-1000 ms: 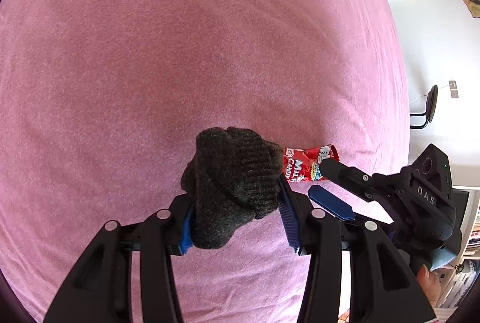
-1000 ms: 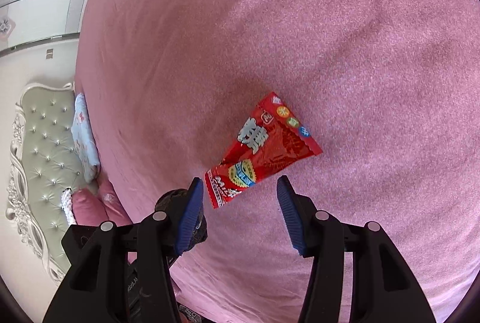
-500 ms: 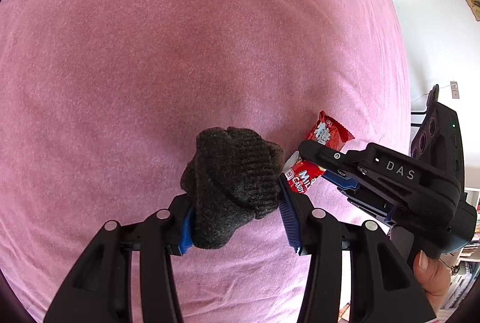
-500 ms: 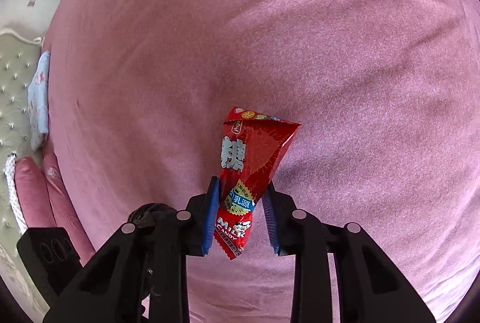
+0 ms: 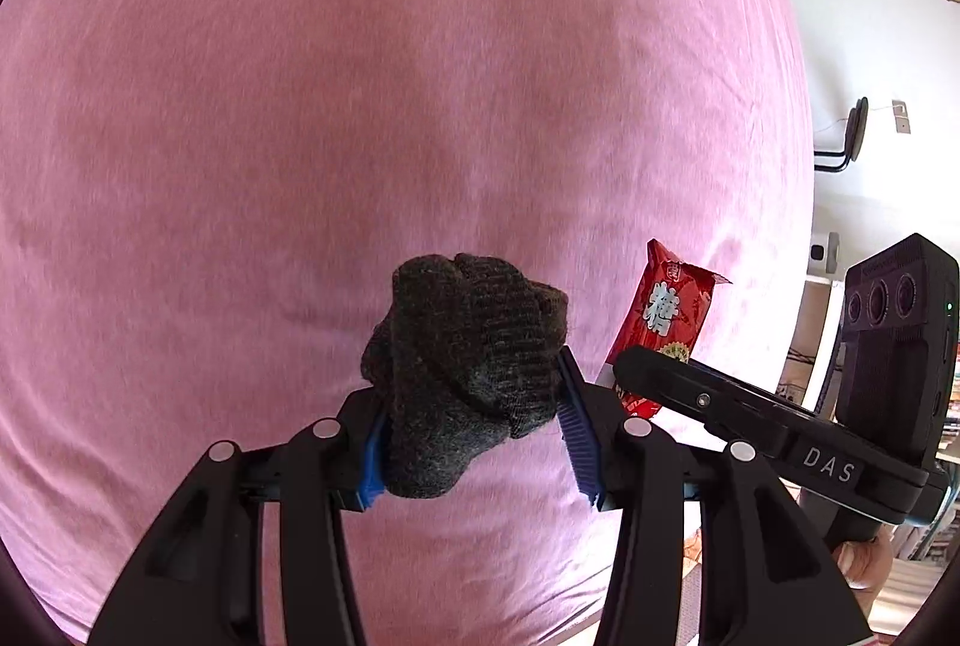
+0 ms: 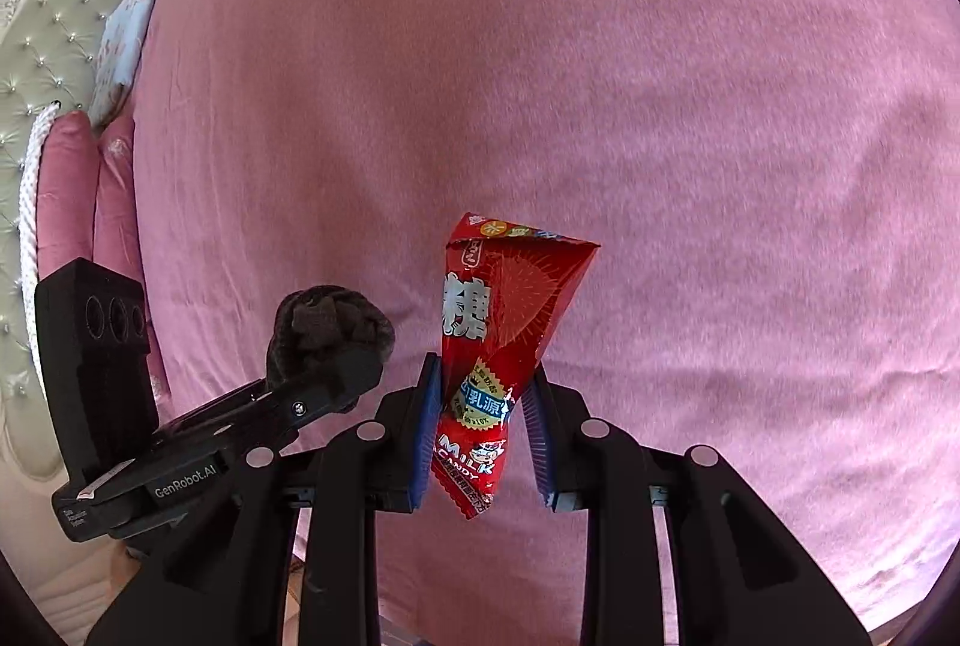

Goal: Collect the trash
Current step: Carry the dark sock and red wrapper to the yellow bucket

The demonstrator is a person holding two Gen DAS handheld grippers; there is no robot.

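Pink bed sheet (image 6: pixel 600 76) fills both views; right tool (image 6: pixel 480 433) clenched on red candy wrapper (image 6: pixel 504 322), long axis running out ahead past the tips, clear of the sheet; left tool (image 5: pixel 471 427) just beside, gripping dark knit sock (image 5: pixel 468 364); bed edge behind both tools, free room ahead.

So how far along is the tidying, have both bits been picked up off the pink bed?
Both look lifted clear: the left gripper holds the dark knitted bundle, the right gripper pinches the red candy wrapper. The pink bedcover shows no other litter. Left: dropping them somewhere; no bin is in view.
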